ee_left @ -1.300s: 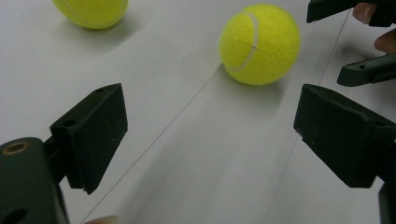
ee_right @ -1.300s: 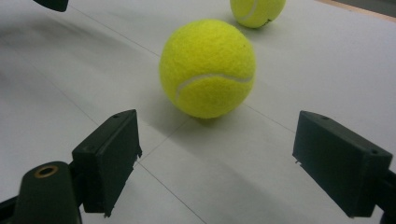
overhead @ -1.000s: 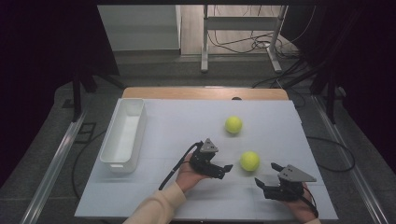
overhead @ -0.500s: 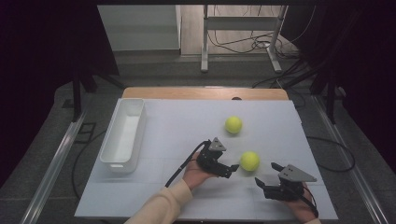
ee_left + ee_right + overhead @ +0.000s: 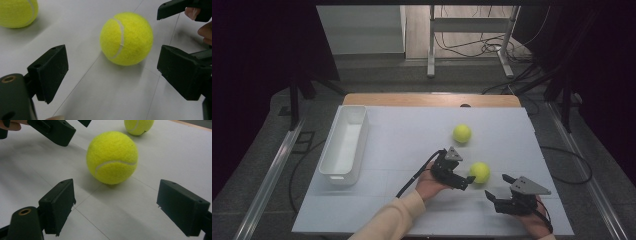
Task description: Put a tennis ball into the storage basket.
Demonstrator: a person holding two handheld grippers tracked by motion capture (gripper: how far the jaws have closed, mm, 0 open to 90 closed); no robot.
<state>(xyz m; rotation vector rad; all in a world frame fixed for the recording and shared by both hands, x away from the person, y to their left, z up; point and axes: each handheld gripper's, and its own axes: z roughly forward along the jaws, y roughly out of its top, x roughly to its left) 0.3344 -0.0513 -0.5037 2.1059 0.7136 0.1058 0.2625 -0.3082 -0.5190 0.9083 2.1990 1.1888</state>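
Advanced since the earlier frame, the left tongs (image 5: 471, 181) now sit just beside the near tennis ball (image 5: 480, 172); right tongs (image 5: 493, 194) unchanged. High view: two balls on the bench (image 5: 402, 150), far ball (image 5: 462, 133) apart; one white bin (image 5: 345, 145). Left gripper view: jaws spread, near ball (image 5: 126, 38) ahead between them, ungripped. Right gripper view: jaws spread, same ball (image 5: 112, 157) ahead.
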